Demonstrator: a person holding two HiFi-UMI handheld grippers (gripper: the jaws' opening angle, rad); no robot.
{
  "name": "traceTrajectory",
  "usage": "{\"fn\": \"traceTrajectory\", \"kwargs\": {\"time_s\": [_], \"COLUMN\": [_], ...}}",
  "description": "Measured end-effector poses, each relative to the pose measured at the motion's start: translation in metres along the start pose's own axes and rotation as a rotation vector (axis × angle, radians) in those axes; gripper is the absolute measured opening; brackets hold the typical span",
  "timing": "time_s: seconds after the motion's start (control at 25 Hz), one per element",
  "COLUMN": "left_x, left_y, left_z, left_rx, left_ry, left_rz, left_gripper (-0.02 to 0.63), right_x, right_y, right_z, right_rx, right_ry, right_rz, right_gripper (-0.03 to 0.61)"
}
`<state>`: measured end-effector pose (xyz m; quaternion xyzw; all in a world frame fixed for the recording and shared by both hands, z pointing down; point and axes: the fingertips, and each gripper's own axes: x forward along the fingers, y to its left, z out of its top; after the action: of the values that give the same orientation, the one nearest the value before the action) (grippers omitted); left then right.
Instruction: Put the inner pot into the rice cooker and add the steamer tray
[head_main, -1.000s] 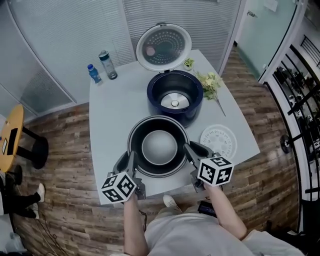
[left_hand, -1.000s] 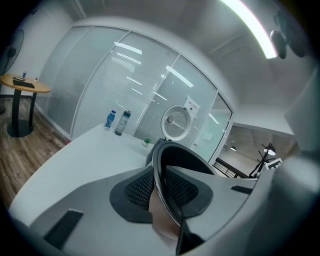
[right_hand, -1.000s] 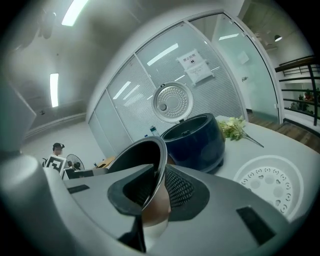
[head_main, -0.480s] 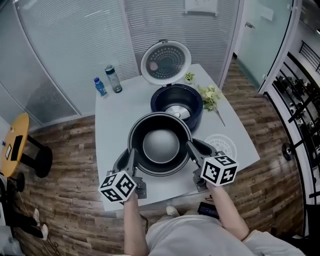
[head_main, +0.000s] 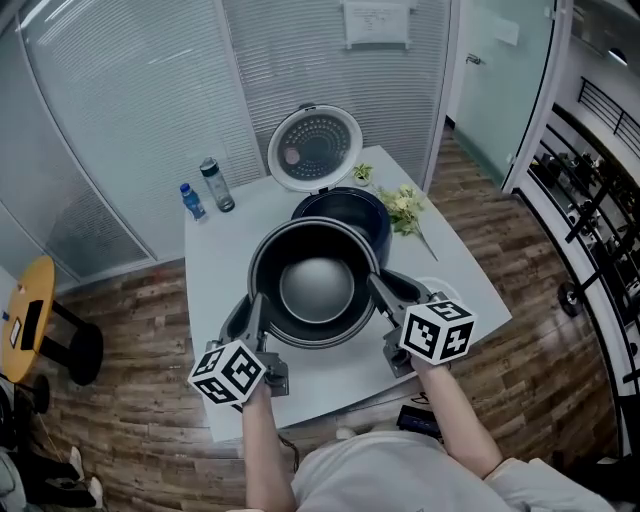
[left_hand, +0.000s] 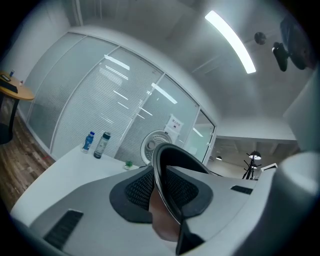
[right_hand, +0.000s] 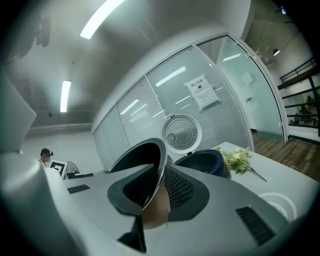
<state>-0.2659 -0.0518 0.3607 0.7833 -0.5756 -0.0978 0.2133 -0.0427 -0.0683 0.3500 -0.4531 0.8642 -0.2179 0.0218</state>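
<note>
Inner pot (head_main: 317, 290) has risen since the earlier frame and now sits mid-frame, partly covering the rice cooker (head_main: 352, 208) just above; left gripper (head_main: 256, 312) and right gripper (head_main: 381, 292) each pinch its rim on opposite sides. Keep the rim level and centre it over the cooker before lowering

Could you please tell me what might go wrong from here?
The left gripper and right gripper pinch only the thin rim of the inner pot; a slip on either side could tip or drop it. The pot hides much of the rice cooker in the head view, so it may catch the opening's edge.
</note>
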Motion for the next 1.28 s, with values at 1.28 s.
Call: {"fn": "traceTrajectory", "kwargs": {"time_s": [1.28], "left_x": [0.119], "left_y": [-0.031], "left_z": [0.049], "left_rx": [0.005], "left_ry": [-0.029], "left_rz": [-0.122], "left_gripper": [0.074], "right_x": [0.038], "right_y": [-0.062], "right_z": [0.087], "right_rx": [0.025], "right_ry": [-0.120], "right_rz": [-0.037], "right_gripper": [0.075]}}
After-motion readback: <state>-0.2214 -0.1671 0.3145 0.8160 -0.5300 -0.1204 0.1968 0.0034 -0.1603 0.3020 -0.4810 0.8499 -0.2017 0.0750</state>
